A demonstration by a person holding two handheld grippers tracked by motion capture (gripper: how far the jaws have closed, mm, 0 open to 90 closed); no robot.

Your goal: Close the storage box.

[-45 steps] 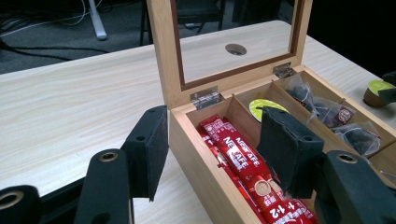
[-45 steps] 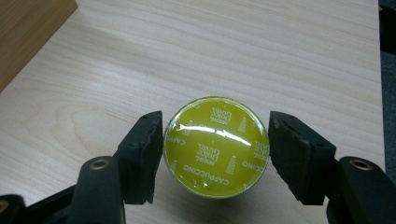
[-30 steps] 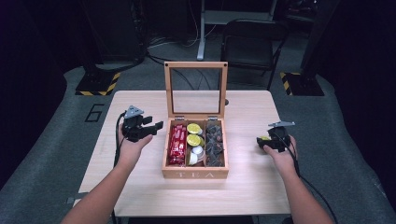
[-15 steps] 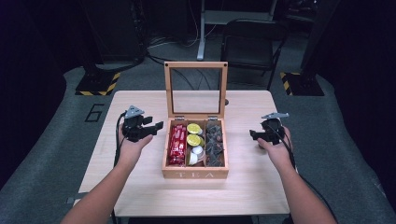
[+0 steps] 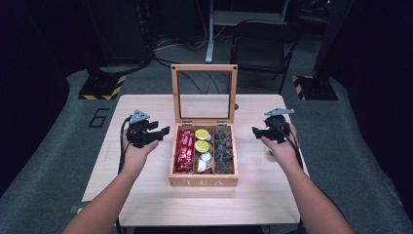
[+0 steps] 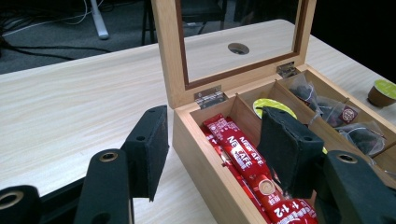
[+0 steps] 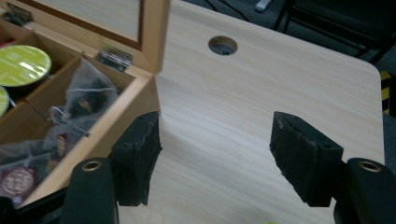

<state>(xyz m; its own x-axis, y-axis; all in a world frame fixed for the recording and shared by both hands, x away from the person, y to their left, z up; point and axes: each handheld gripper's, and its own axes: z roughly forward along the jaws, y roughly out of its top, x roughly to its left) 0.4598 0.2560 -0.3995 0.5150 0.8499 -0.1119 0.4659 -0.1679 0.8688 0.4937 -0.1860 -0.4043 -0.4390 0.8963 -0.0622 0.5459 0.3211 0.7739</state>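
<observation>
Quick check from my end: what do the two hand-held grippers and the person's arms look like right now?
Both are black. The left hand-held gripper and the right hand-held gripper each carry a grey three-cornered plate on top and trail a black cable along the forearm. Their jaws end in flat, rectangular black pads with a small hole in the side, and brass-coloured rings sit on the arms behind them. The forearms are bare, no sleeves in view.

table (image 5: pixel 146 195): pale wood grain, smooth matt under your hands | tea box (image 5: pixel 203 182): light unvarnished-looking wood, glass-paned lid (image 6: pixel 233 42), small shiny metal hinges (image 6: pixel 208 96) | sachets (image 6: pixel 243 163): glossy red foil | capsules (image 7: pixel 21 65): glossy green lids | tea bags (image 7: pixel 84 100): sheer mesh | your left gripper (image 6: pixel 212 149) pads (image 6: pixel 149 149): black, matt, rough-edged
</observation>
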